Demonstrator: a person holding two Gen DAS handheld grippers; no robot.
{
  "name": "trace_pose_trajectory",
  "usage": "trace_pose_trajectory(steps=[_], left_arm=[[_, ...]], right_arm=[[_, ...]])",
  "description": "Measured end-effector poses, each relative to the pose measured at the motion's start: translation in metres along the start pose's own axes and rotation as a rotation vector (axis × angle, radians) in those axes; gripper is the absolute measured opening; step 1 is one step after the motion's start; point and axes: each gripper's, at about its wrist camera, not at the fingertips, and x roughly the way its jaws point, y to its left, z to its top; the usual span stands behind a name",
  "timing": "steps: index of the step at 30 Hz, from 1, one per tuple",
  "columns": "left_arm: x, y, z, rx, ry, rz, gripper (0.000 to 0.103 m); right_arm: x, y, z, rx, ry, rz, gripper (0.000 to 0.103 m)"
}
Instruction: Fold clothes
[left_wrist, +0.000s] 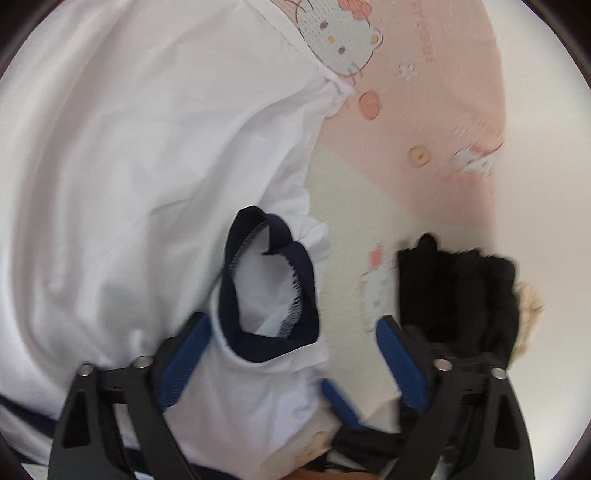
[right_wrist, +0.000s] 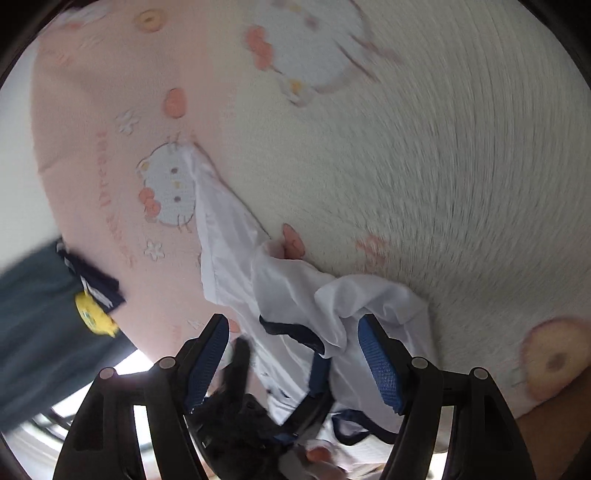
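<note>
A white shirt (left_wrist: 129, 166) with navy trim fills the left of the left wrist view. Its navy-edged sleeve opening (left_wrist: 266, 339) lies between the fingers of my left gripper (left_wrist: 291, 321), which stands wide open; the cloth brushes the left pad (left_wrist: 184, 354) and is clear of the right one. In the right wrist view the same white shirt (right_wrist: 280, 280) lies bunched on the bed. A fold with navy trim (right_wrist: 291, 330) sits between the spread fingers of my right gripper (right_wrist: 293, 321), draped against the right pad (right_wrist: 380, 365) without being pinched.
The shirt rests on a pink and cream bedsheet (left_wrist: 424, 110) printed with cartoon cats. A black folded garment (left_wrist: 458, 295) with a cream fuzzy edge lies to the right. A grey-blue garment (right_wrist: 33, 314) with a yellow patch sits at the left bed edge.
</note>
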Motion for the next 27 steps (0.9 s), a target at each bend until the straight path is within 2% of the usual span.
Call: trace_pose_trajectory(steps=[3, 5, 8, 9, 14, 16, 18, 21, 22, 23, 25, 27], left_arm=[[0.000, -0.002, 0.005, 0.014, 0.032, 0.015, 0.093], [0.000, -0.007, 0.006, 0.035, 0.046, 0.044, 0.092], [0.008, -0.022, 0.006, 0.104, 0.058, 0.119, 0.091], [0.008, -0.026, 0.005, 0.129, 0.050, 0.147, 0.087], [0.007, -0.037, -0.003, 0.240, -0.001, 0.287, 0.056], [0.007, -0.037, -0.001, 0.259, -0.012, 0.326, 0.026], [0.007, -0.037, 0.001, 0.277, -0.024, 0.365, 0.015], [0.001, -0.032, 0.005, 0.260, -0.024, 0.331, 0.009], [-0.002, -0.031, 0.007, 0.257, -0.030, 0.325, 0.008], [-0.004, -0.032, 0.007, 0.259, -0.031, 0.321, 0.008], [-0.008, -0.034, 0.009, 0.262, -0.033, 0.313, 0.008], [-0.014, -0.034, 0.010, 0.270, -0.033, 0.300, 0.008]], right_arm=[[0.005, -0.013, -0.001, 0.082, 0.019, 0.016, 0.072], [0.024, -0.015, 0.000, 0.116, 0.018, 0.048, 0.072], [0.029, -0.010, 0.001, 0.087, -0.001, 0.054, 0.072], [0.030, -0.011, 0.001, 0.083, -0.010, 0.047, 0.072], [0.038, -0.018, 0.002, 0.102, -0.038, 0.041, 0.072], [0.040, -0.016, 0.000, 0.087, -0.046, 0.029, 0.072], [0.041, -0.014, 0.000, 0.069, -0.052, 0.020, 0.072], [0.045, -0.014, 0.000, 0.071, -0.051, 0.022, 0.072], [0.046, -0.013, 0.001, 0.070, -0.054, 0.019, 0.067], [0.047, -0.013, 0.002, 0.069, -0.057, 0.015, 0.058], [0.048, -0.014, 0.002, 0.068, -0.071, -0.007, 0.051], [0.047, -0.015, 0.002, 0.068, -0.073, -0.013, 0.039]])
